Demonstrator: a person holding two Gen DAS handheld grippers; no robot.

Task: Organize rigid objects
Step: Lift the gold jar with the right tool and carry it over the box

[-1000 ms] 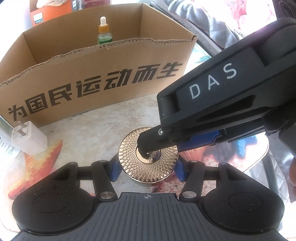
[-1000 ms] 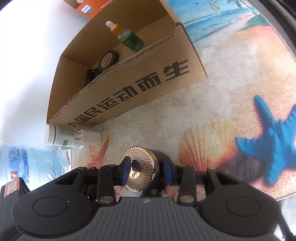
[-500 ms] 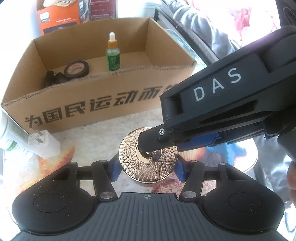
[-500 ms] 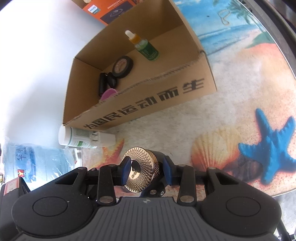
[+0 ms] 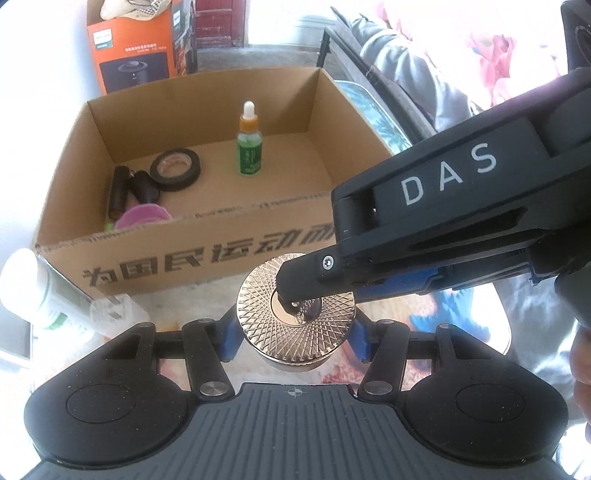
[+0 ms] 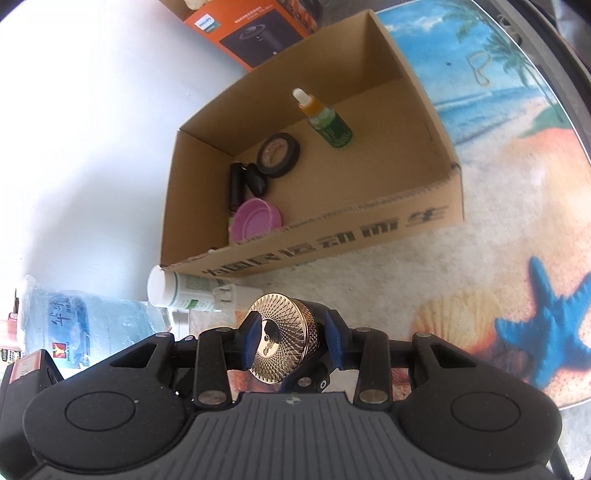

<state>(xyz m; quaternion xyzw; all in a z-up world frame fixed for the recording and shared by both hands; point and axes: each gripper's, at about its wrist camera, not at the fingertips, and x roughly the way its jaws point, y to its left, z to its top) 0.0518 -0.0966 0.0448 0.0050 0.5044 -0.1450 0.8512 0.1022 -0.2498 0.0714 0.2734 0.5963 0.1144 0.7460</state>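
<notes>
A round gold jar with a patterned lid (image 5: 295, 325) (image 6: 282, 341) is held in the air in front of an open cardboard box (image 5: 207, 258) (image 6: 332, 243). My left gripper (image 5: 295, 339) is shut on its sides. My right gripper (image 6: 290, 341) is shut on it too, one finger across the lid top (image 5: 306, 280). The box holds a green dropper bottle (image 5: 249, 147) (image 6: 328, 122), a black tape roll (image 5: 176, 170) (image 6: 277, 154), black cylinders (image 5: 120, 192) (image 6: 236, 186) and a pink lid (image 5: 142, 218) (image 6: 256, 219).
A white tube (image 5: 40, 295) (image 6: 181, 290) and a white charger plug (image 5: 118, 314) (image 6: 225, 295) lie on the beach-print table (image 6: 498, 221) left of the box front. An orange carton (image 5: 133, 51) (image 6: 251, 33) stands behind the box. A bagged water bottle (image 6: 81, 321) is at far left.
Both grippers have risen with the gold jar, so the box interior and its contents have come into view. The grip on the jar is unchanged.
</notes>
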